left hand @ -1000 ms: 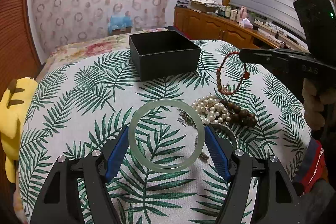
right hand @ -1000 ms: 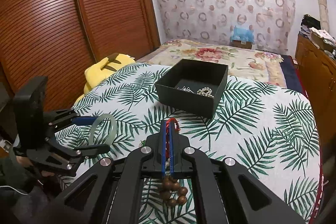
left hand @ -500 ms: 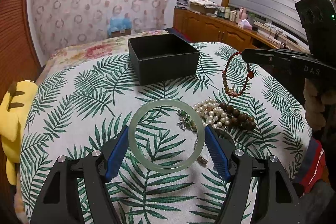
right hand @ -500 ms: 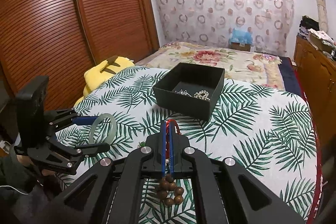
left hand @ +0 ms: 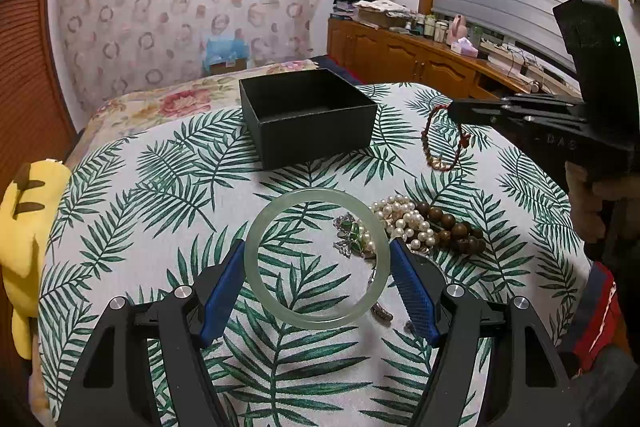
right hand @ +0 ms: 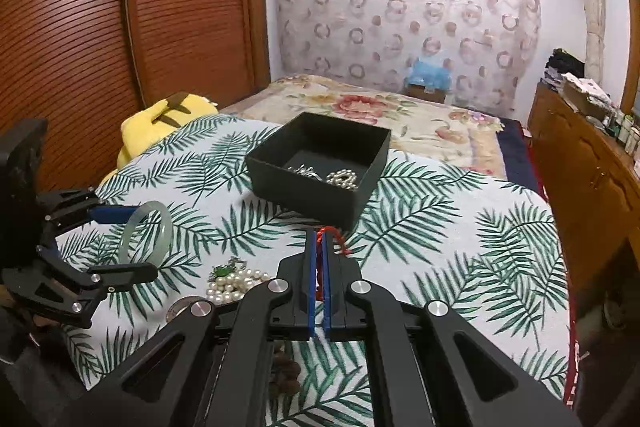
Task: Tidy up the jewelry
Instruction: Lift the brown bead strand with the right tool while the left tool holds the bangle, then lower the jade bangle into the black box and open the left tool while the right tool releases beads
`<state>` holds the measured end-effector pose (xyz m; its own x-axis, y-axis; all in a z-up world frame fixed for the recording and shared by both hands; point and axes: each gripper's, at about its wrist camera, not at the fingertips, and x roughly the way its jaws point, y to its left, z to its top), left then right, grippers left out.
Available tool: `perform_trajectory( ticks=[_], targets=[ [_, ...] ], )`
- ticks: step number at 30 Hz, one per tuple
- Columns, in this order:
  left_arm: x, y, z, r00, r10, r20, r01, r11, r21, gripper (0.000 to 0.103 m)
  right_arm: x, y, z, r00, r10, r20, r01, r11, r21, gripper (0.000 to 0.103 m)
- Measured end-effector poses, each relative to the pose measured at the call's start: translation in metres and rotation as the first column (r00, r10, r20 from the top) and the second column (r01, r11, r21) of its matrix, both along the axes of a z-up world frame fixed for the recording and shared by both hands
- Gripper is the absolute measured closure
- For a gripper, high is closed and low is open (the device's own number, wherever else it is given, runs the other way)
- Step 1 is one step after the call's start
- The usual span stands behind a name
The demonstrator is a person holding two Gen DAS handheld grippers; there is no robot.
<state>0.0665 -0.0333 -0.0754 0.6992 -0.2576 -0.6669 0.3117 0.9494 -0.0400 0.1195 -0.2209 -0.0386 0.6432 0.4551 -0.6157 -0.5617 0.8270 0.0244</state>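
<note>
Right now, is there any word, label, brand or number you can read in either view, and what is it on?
"D A S" - faint raised letters on the side of the right gripper, seen from the left wrist; possibly part of a longer mark.
Bottles and boxes on the wooden sideboard: labels too small and blurred to read.
Black box, tablecloth, jewelry: no writing visible.

Smooth translucent bangle (left hand: 317, 258), glossy pearls (left hand: 404, 221), matt black box (left hand: 310, 117), printed cloth tablecloth (left hand: 160, 187).
</note>
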Motion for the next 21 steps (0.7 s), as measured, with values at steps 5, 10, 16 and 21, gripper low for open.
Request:
perform_trajectory(
  ticks=[5, 10, 16, 21],
  targets=[
    [0.000, 0.000, 0.000, 1.000, -0.001, 0.002, 0.001, 1.000, 0.001, 0.034, -0.003, 0.013, -0.002, 0.993, 0.102, -0.055, -0.098, 0.993, 0.072, 0.100],
    [0.000, 0.001, 0.000, 1.000, 0.001, 0.001, -0.001, 1.000, 0.000, 0.034, 0.000, 0.012, 0.005, 0.998, 0.053, -0.032, -0.051, 0.997, 0.055, 0.100],
    [0.002, 0.000, -0.001, 1.000, 0.001, 0.000, -0.001, 1.000, 0.000, 0.034, 0.014, 0.002, -0.010, 0.998, -0.003, -0.060, 0.003, 1.000, 0.005, 0.100],
    [0.004, 0.000, 0.001, 1.000, -0.005, 0.005, 0.005, 1.000, 0.010, 0.034, 0.017, -0.001, -0.011, 0.998, 0.002, -0.061, -0.001, 1.000, 0.017, 0.100]
  ],
)
